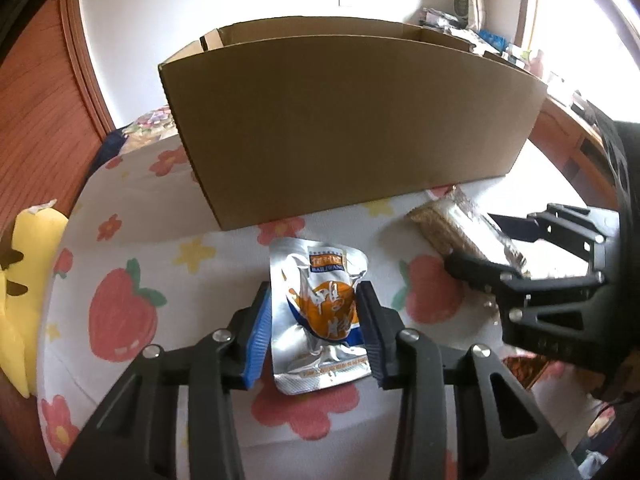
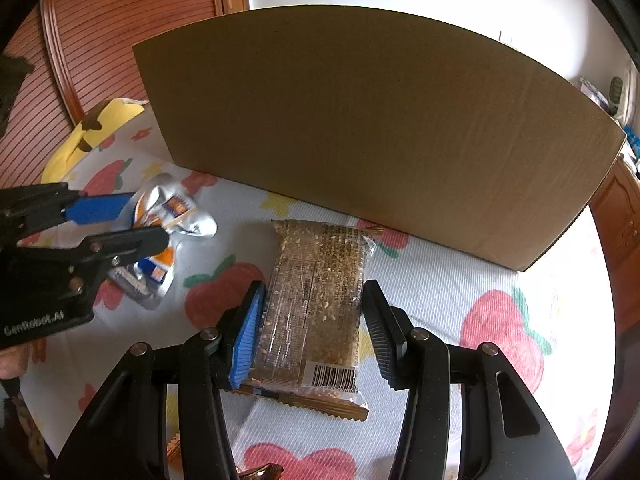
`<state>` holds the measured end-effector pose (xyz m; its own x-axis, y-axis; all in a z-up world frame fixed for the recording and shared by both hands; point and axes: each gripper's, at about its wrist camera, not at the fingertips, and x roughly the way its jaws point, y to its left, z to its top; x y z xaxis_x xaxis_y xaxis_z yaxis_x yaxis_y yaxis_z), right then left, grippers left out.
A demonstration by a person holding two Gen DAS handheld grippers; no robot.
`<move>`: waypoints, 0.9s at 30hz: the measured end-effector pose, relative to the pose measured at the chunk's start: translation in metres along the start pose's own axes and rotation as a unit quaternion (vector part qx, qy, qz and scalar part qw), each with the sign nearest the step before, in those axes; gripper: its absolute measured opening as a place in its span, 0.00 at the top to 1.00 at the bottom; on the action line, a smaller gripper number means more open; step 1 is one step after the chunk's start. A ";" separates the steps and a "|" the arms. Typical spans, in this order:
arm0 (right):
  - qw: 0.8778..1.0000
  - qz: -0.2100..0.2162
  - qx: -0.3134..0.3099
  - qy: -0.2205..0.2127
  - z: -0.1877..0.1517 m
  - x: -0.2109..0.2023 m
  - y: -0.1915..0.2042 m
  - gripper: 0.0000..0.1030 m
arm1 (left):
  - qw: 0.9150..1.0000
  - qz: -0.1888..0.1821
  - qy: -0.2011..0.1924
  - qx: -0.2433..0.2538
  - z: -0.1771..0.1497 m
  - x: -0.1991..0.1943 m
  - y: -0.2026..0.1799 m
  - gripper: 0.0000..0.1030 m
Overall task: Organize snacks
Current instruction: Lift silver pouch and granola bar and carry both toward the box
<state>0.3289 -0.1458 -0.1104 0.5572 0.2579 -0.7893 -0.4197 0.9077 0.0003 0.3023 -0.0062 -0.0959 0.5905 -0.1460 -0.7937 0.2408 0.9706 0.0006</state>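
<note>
Left wrist: fingers (image 1: 313,322) seemingly pinching silver pouch (image 1: 320,312), cardboard box (image 1: 352,120) behind

- Cardboard box (image 1: 352,128): plain brown.
- Cloth (image 1: 168,208): white, printed with red strawberries and pink and yellow flowers.
- Foil pouch (image 1: 320,312): silver, orange and blue label.
- Sesame bar packet (image 2: 316,312): clear wrap, tan seeds, black-and-white barcode.
- Plush toy (image 1: 28,264): yellow, dark brown marks.
- Gripper pads (image 1: 260,336): blue.

Landmark: the open brown cardboard box (image 1: 344,128), standing on the strawberry-print cloth (image 1: 120,312). Before the box lie a silver foil snack pouch (image 1: 320,312) and, to its right, a clear-wrapped sesame bar (image 2: 316,312). A yellow plush toy (image 1: 28,280) lies left of the box.
</note>
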 end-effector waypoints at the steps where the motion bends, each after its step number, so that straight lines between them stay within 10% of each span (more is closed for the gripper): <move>1: 1.000 0.000 0.000 0.000 0.000 0.000 0.000 0.52 | 1.000 0.001 -0.001 0.000 0.000 -0.002 0.000 0.63; 27: 0.998 0.021 -0.011 -0.056 0.008 -0.057 -0.005 0.58 | 0.996 -0.026 -0.087 0.004 -0.004 -0.079 -0.019 0.64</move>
<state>0.3047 -0.1624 -0.0609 0.6147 0.3318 -0.7156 -0.4591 0.8882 0.0175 0.2478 -0.0125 -0.0356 0.7014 -0.2277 -0.6754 0.2799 0.9595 -0.0329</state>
